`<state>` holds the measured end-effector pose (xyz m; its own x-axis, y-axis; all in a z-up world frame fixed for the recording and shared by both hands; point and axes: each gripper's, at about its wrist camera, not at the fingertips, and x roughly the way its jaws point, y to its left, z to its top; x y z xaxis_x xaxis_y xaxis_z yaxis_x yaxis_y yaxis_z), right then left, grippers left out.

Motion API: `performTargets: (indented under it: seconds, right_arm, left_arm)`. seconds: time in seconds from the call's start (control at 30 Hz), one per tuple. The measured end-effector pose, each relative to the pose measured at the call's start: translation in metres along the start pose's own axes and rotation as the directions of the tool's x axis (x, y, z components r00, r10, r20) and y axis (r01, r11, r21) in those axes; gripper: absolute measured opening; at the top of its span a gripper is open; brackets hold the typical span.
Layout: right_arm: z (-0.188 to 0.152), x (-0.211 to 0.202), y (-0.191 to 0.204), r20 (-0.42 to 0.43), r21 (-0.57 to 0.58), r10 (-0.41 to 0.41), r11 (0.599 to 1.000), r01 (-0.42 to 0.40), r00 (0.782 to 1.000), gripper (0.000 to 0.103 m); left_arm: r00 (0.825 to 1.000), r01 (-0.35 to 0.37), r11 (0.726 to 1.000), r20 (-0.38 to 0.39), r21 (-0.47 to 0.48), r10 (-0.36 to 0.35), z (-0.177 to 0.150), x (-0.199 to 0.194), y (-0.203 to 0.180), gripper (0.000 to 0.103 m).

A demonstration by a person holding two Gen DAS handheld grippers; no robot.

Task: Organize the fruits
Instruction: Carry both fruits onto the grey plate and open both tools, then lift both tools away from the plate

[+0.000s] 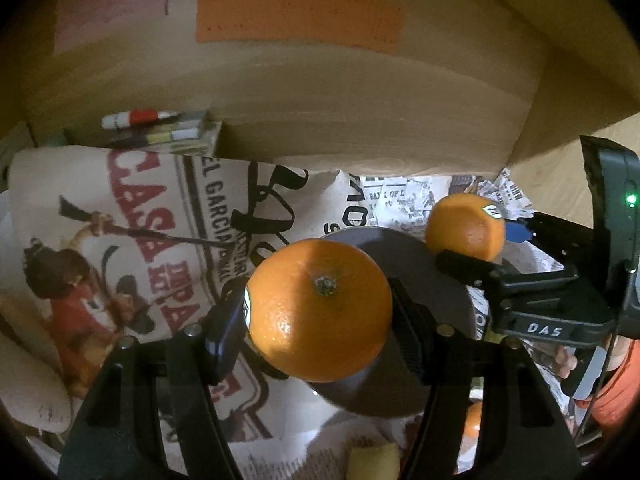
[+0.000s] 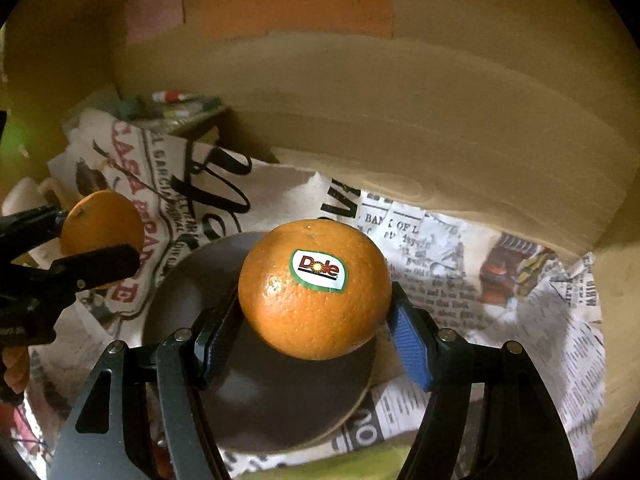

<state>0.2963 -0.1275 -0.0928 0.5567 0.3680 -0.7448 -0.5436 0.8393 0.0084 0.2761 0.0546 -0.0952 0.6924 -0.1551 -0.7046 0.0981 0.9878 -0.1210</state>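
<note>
- While both grippers carry fruit above the plate (image 2: 192,280), the step looks like delivery.
- Left gripper (image 1: 320,312) is clamped on an orange (image 1: 320,308), stem facing the camera; right gripper (image 2: 316,304) is clamped on a stickered orange (image 2: 314,288).
- Next, I judge: lower each onto the dark round plate beneath the fingers and release gently, since these round, pebbled fruits may roll.
- Printed newspaper (image 2: 460,280) lies under the plate.

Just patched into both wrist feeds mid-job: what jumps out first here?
Two oranges, one clamped in each gripper: the left gripper holds an orange stem end up, and the right gripper holds an orange with a Dole sticker. Both hang above a dark round plate that lies on printed newspaper, with a wooden wall behind.
</note>
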Motion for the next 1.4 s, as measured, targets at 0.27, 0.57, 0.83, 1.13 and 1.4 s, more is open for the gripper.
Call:
performTargets:
  seconds: [0.27,0.57,0.83,1.13,1.4]
  right_arm:
    - [0.003,0.043,-0.005,-0.105,-0.035,0.001,0.999,-0.005,0.994,0.066]
    - [0.005,0.067,-0.002,-0.156,-0.07,0.017,0.997,-0.028,0.988,0.067]
    - [0.003,0.069,0.0,-0.162,-0.084,0.018,0.996,-0.032,0.987,0.067]
    - [0.006,0.041,0.002,-0.076,-0.079,-0.01,0.997,0.004,0.997,0.083]
    - [0.0,-0.018,0.005,0.02,-0.07,-0.024,0.997,0.026,0.999,0.083]
  left_arm:
    - [0.995,0.006,1.0,-0.1,0.015,-0.005,0.006,0.049,0.001,0.065]
    - [0.985,0.002,1.0,-0.173,0.021,0.002,0.008,0.082,0.005,0.066]
    - [0.984,0.035,0.999,-0.173,0.017,-0.031,0.007,0.084,0.007,0.071]
    - [0.996,0.005,1.0,-0.087,0.023,-0.003,0.011,0.049,0.003,0.076]
    - [1.0,-0.005,1.0,-0.003,0.016,0.005,0.001,-0.003,0.004,0.08]
